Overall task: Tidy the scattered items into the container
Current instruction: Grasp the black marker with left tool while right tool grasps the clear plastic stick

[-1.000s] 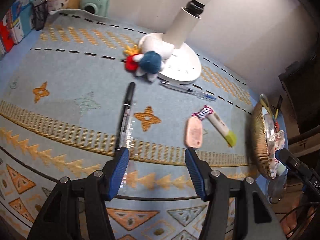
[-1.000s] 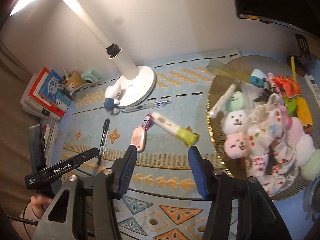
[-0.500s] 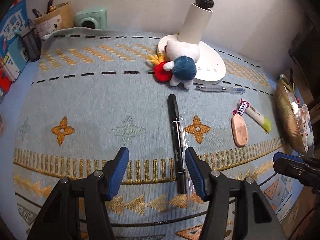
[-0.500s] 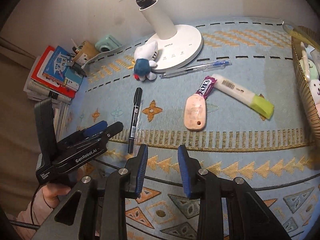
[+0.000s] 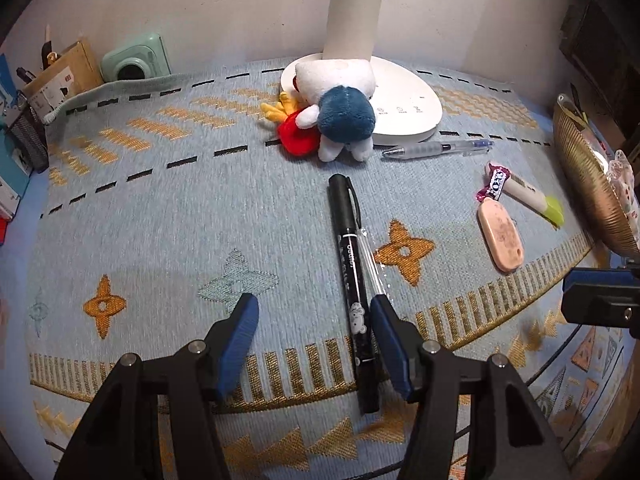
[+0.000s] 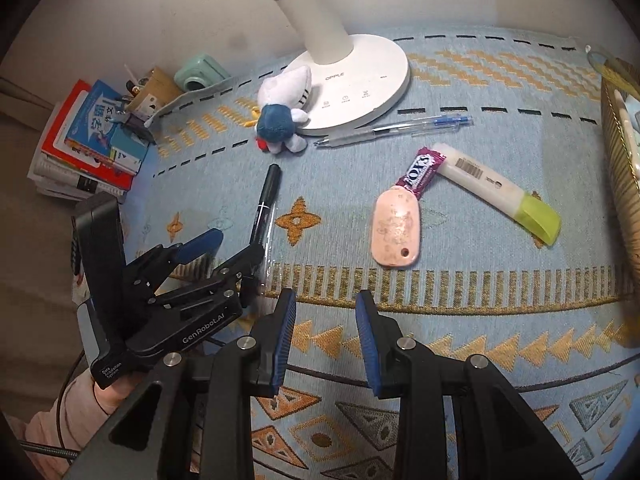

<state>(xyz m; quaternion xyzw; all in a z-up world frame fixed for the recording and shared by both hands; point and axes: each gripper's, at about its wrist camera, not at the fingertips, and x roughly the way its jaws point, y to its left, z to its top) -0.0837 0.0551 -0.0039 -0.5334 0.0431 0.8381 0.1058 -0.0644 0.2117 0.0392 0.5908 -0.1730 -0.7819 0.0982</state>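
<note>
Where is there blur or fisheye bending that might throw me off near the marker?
Left wrist: marker sharp, mat smeared at left, edges bowed. Right wrist: left gripper slightly soft at the marker, basket curved and cut off at the rim.

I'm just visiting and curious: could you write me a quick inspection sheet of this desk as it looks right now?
Surface: patterned blue mat.
Job's things: marker, clear pen, candy, pink tag, glue stick, plush loose; basket partly filled.
Clutter: lamp, books, mint camera.
Grippers: left gripper open around the marker; right gripper open, empty.
Cables: one by the sleeve.
Surroundings: plain wall.
</note>
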